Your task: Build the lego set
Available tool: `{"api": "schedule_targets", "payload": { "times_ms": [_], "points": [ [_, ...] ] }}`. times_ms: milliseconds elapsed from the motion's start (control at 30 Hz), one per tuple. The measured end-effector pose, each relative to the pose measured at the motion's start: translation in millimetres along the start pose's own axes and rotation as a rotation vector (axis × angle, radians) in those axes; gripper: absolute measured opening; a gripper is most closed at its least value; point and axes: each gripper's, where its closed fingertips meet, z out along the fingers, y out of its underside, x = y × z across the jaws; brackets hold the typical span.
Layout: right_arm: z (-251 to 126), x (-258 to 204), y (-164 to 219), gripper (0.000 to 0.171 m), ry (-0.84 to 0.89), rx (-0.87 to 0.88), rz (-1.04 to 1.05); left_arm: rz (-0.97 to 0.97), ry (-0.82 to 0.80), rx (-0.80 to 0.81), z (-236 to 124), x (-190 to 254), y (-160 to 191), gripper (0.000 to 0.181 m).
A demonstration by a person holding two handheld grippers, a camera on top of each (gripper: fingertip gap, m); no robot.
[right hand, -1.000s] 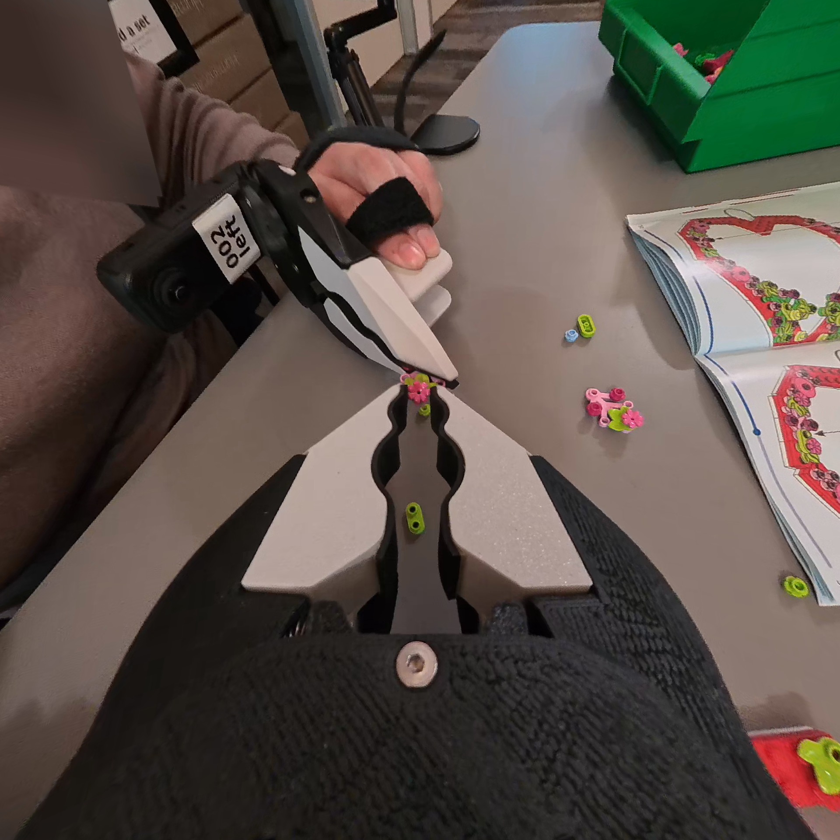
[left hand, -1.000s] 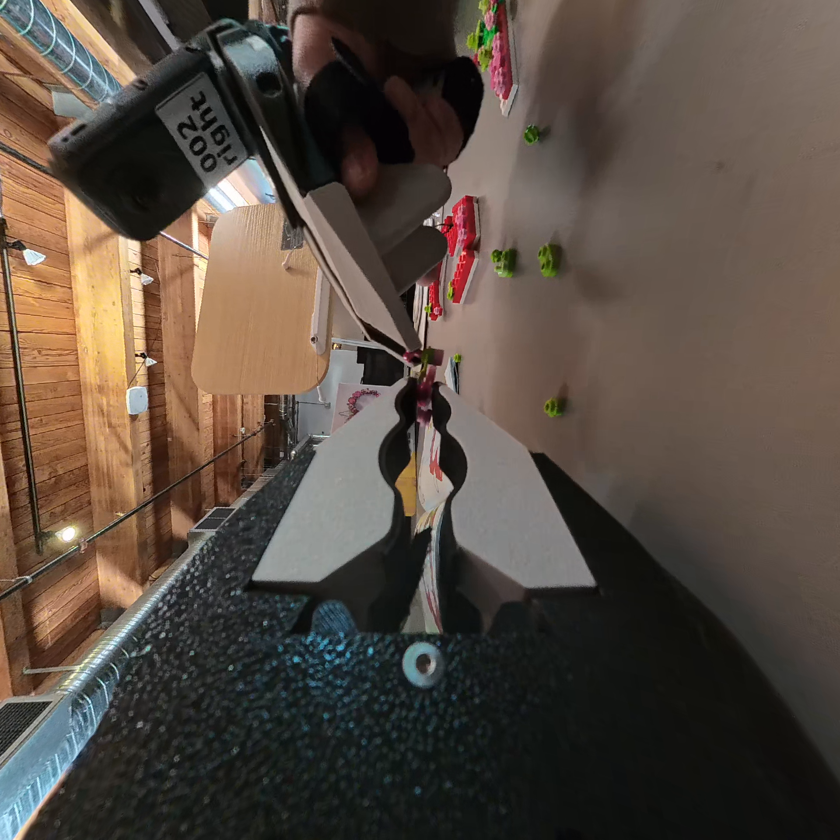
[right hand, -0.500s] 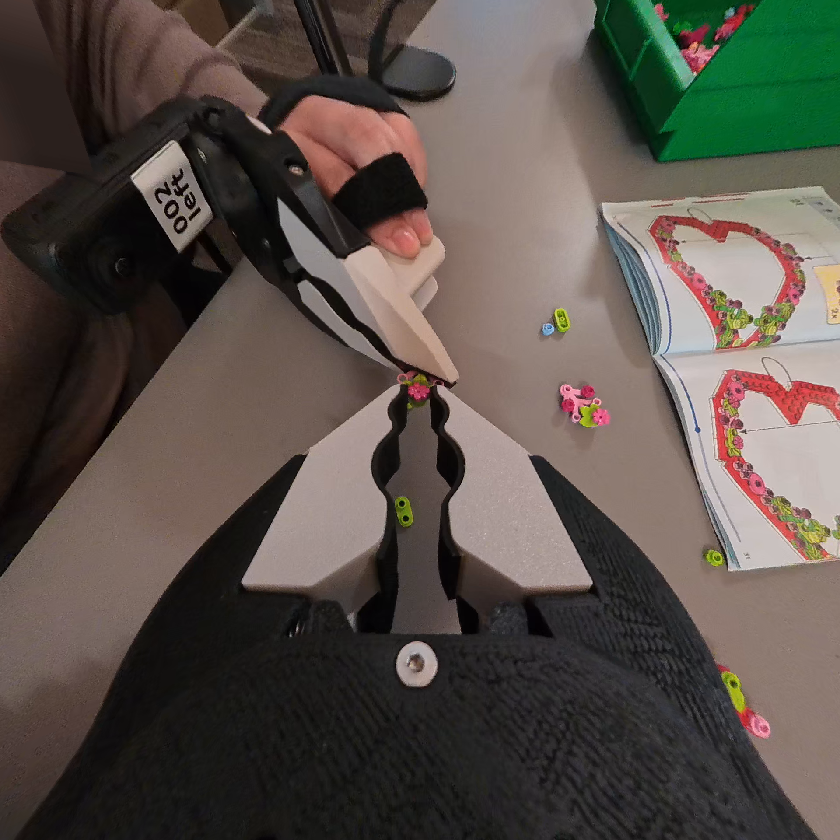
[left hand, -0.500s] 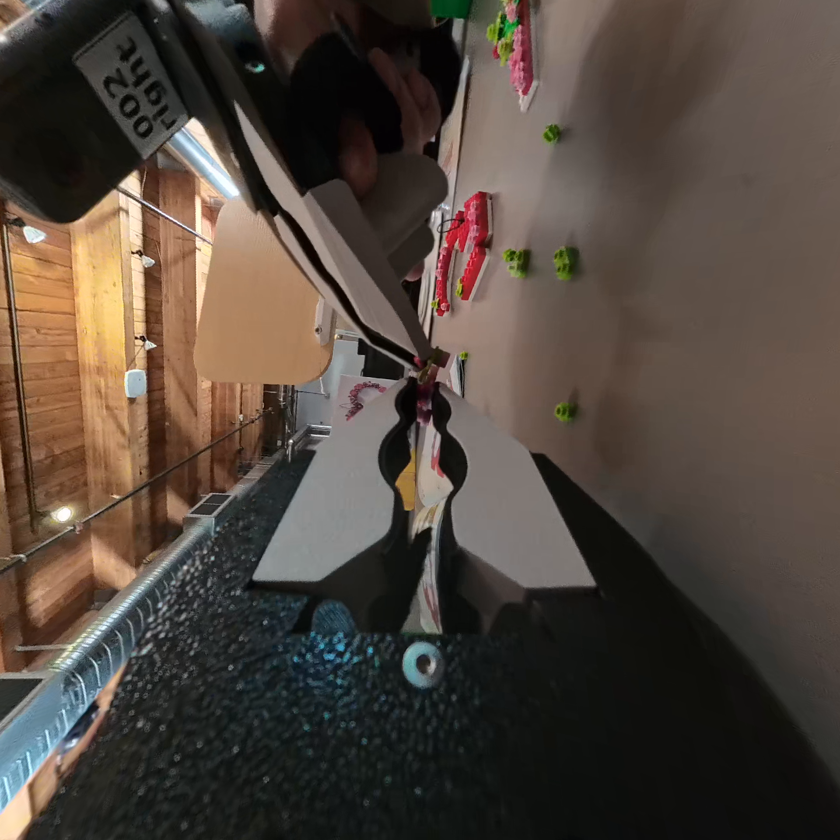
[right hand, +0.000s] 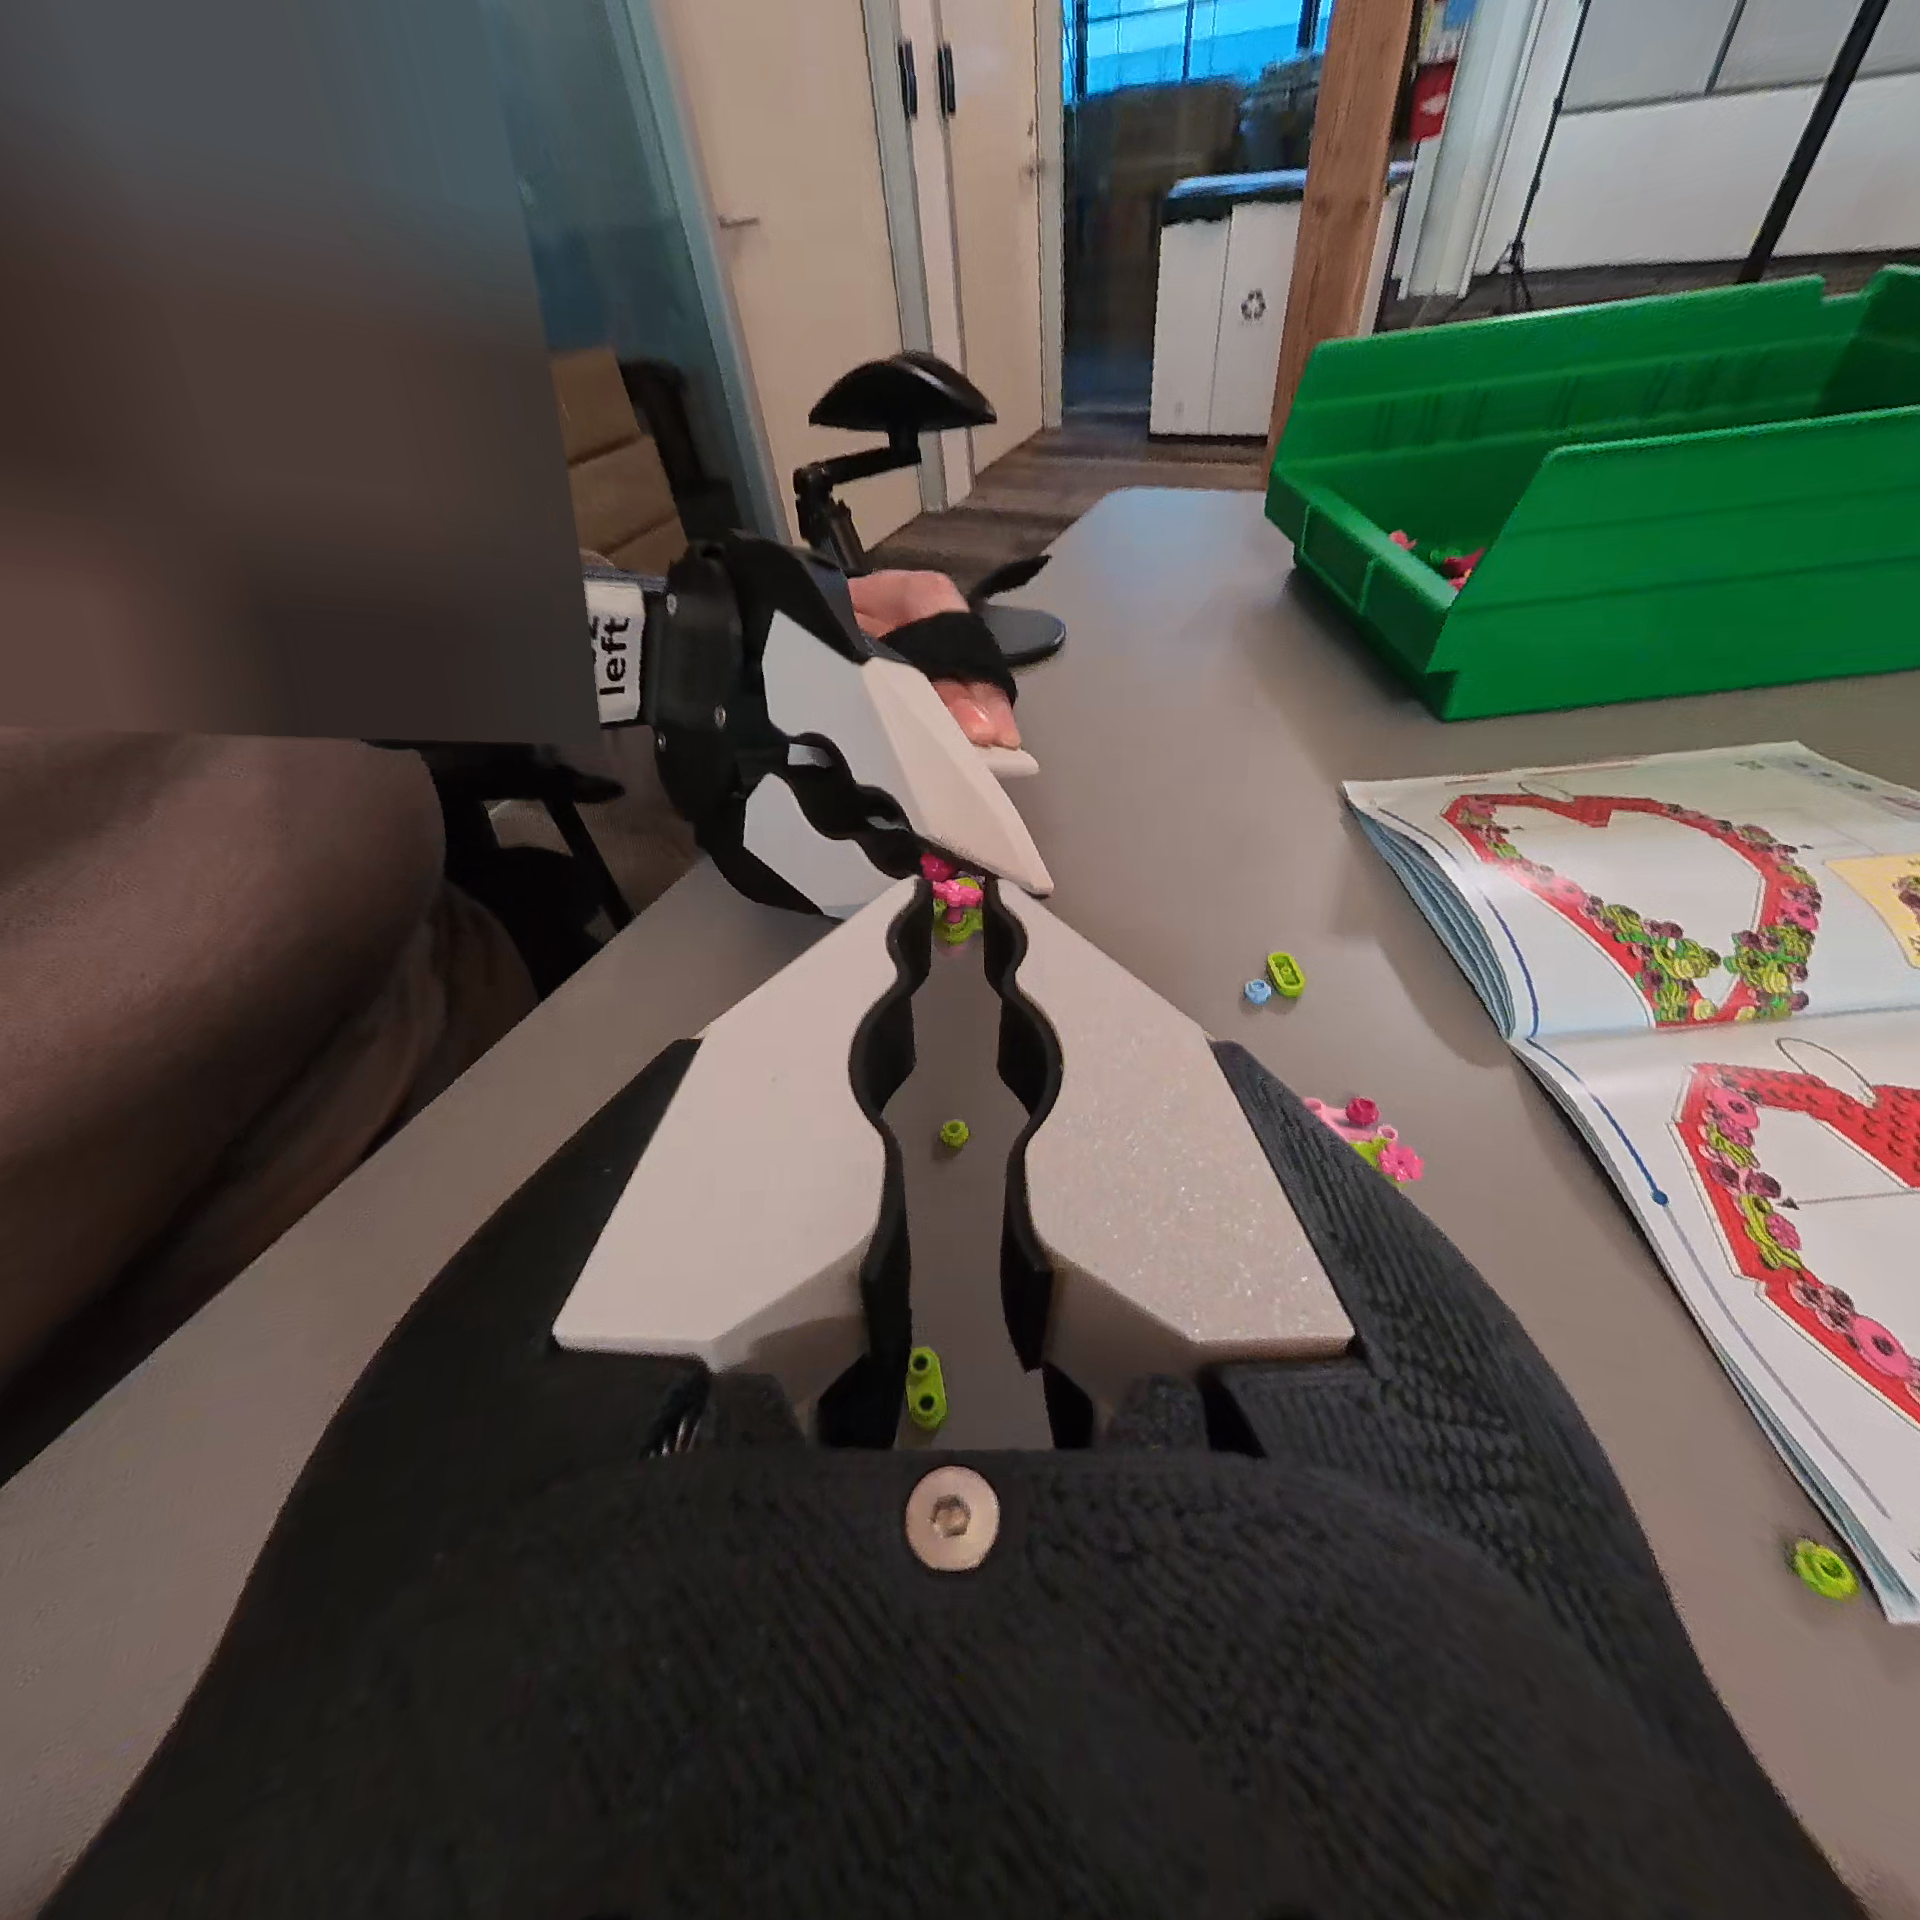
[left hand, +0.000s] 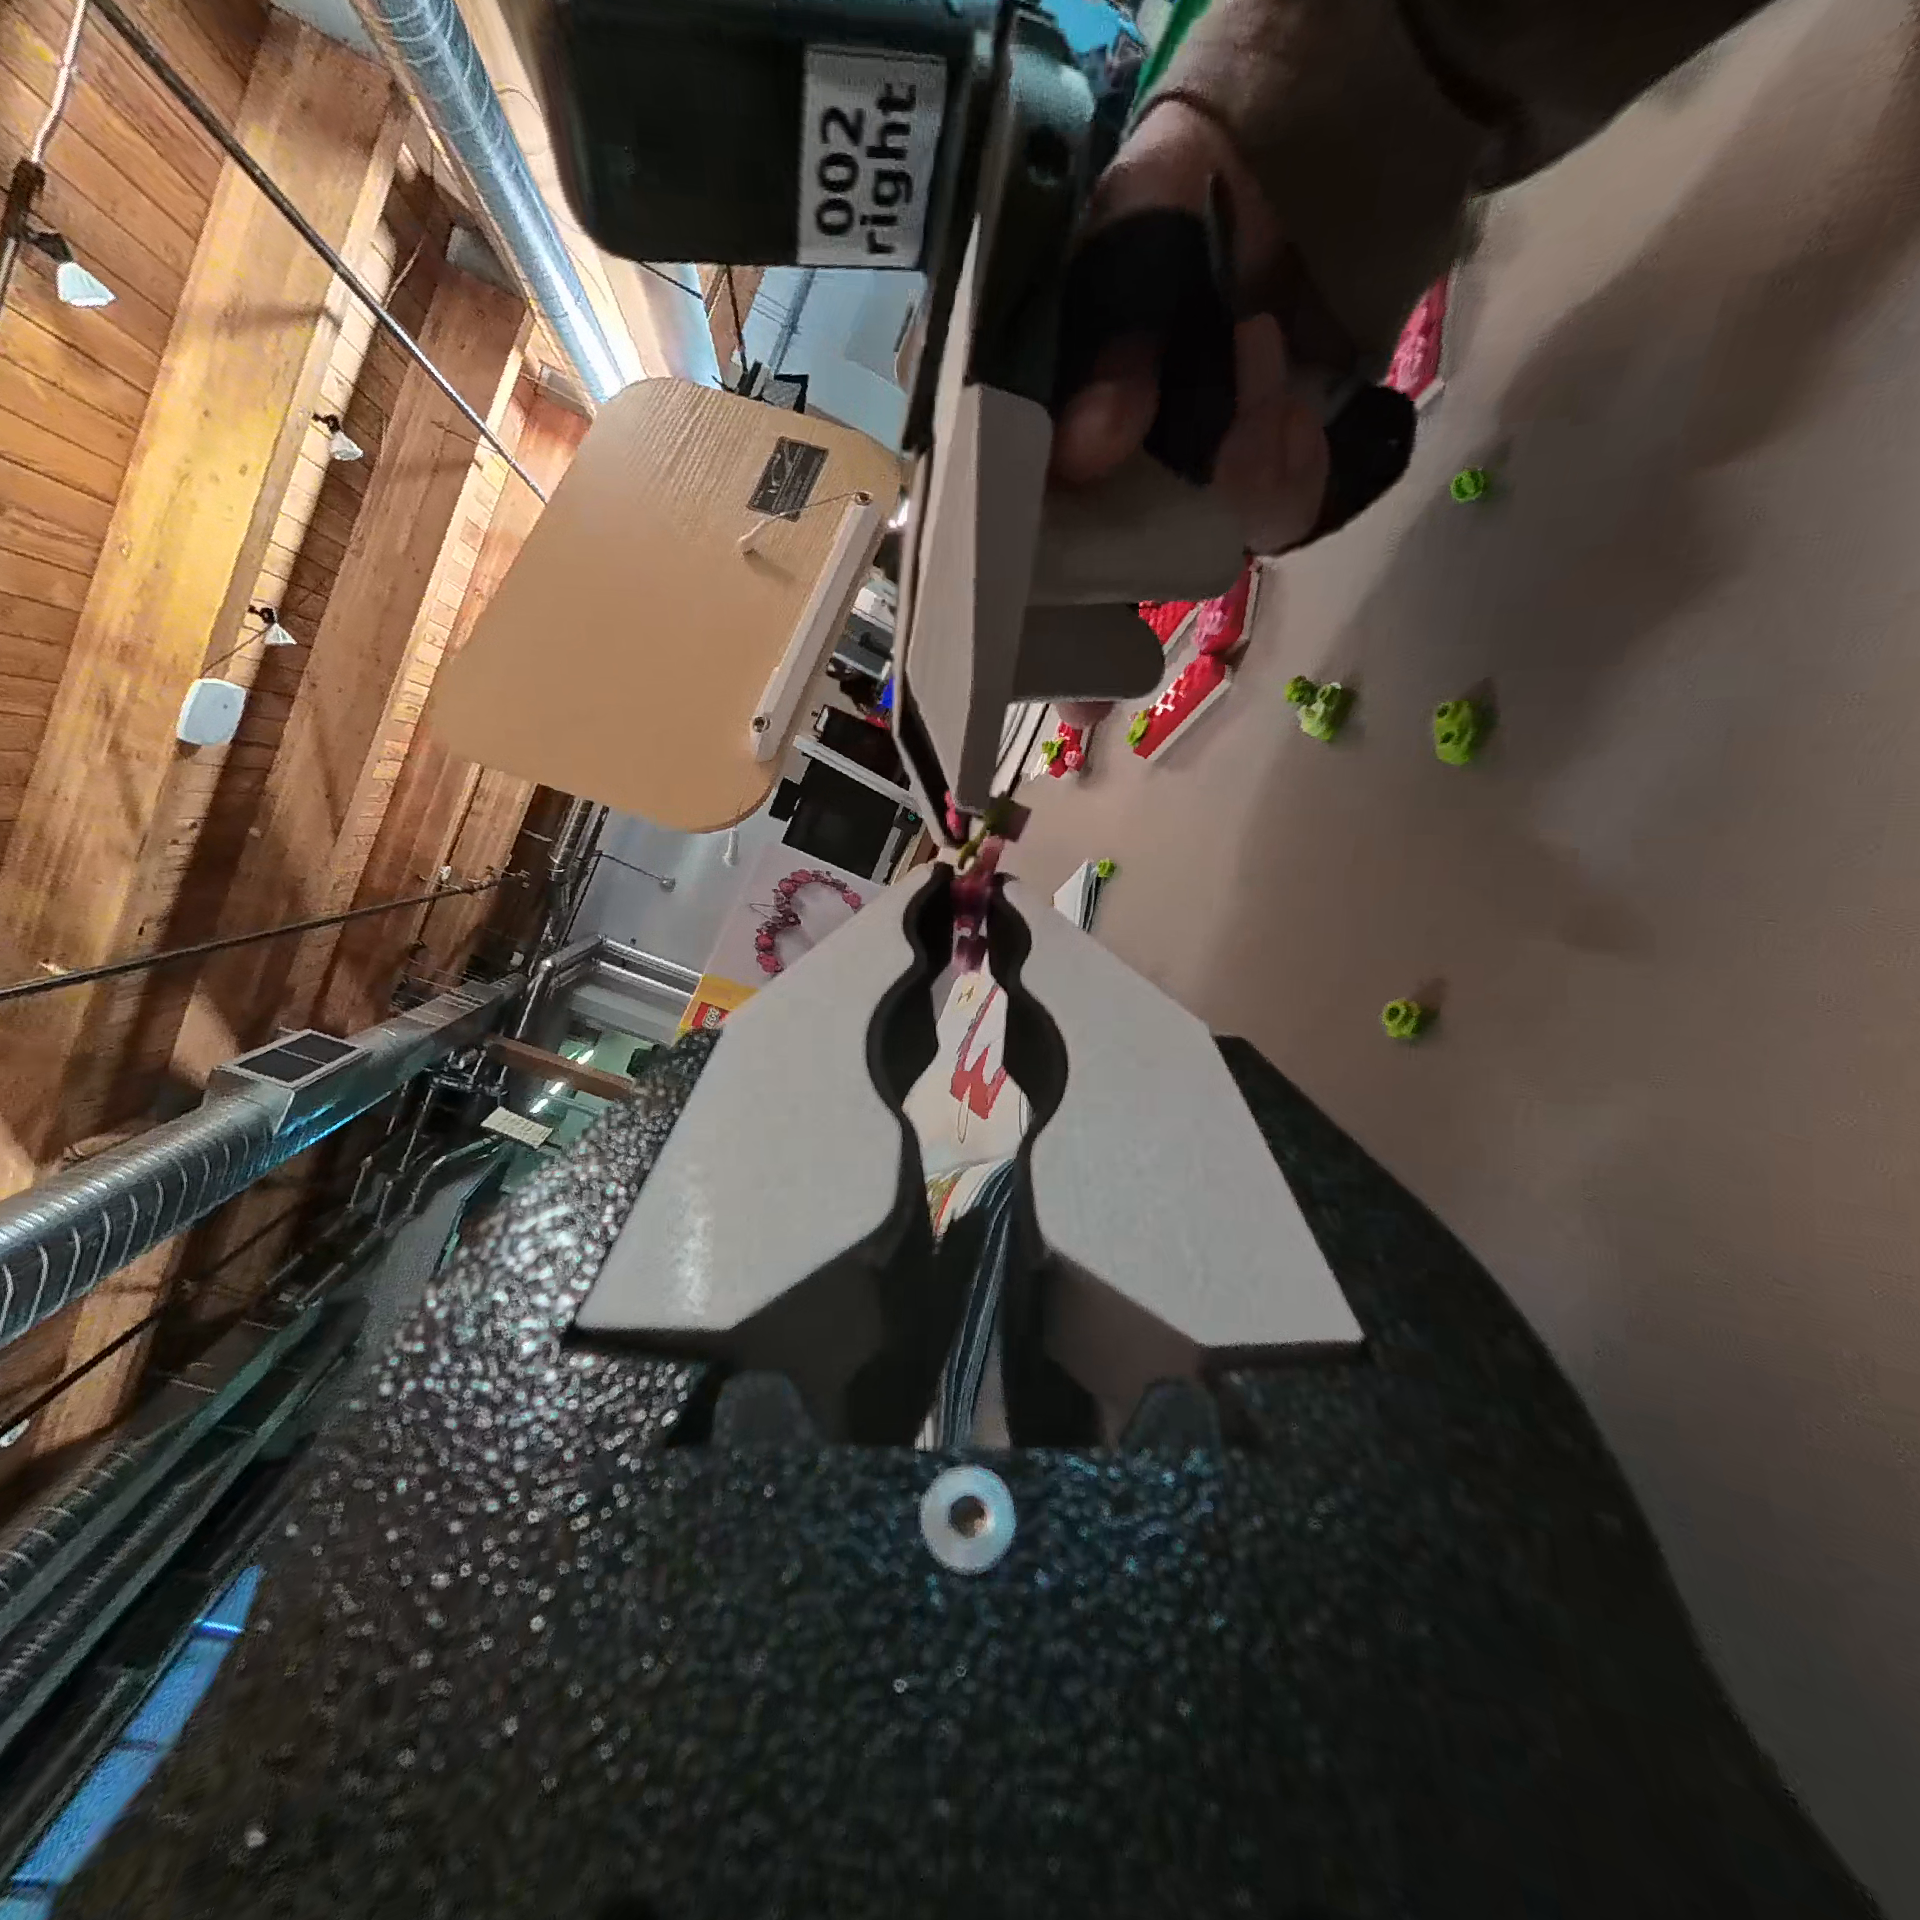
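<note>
1. The left hand-held gripper [left hand: 971, 883] pinches a small lego flower cluster [left hand: 974, 906] at its very tips, magenta and pink blossoms with a lime-green bit.
2. The right hand-held gripper [right hand: 954, 891] meets it tip to tip, its tips also closed on the same cluster [right hand: 954, 900], held above the grey counter [right hand: 1195, 727].
3. Loose lime-green pieces [right hand: 924, 1385] lie on the counter below the right gripper.
4. An open instruction booklet [right hand: 1621, 1039] shows a red heart wreathed in flowers; a second pink flower piece [right hand: 1366, 1132] lies just beside it.
5. A green bin [right hand: 1621, 561] stands well behind, with pink and red pieces inside.
</note>
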Motion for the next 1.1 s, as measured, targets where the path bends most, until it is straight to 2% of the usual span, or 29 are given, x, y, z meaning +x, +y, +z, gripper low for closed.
{"api": "schedule_targets", "payload": {
  "times_ms": [33, 1100],
  "points": [
    [0.0, -0.3, -1.5, 0.008, -0.002, 0.017, -0.001, -0.007, -0.004, 0.005, -0.4, -1.1, -0.4, 0.003],
    [1.3, -1.3, -12.9, 0.008, 0.026, 0.174, -0.097, -0.031, -0.031, 0.029, -3.2, -8.1, -2.7, 0.003]
  ]
}}
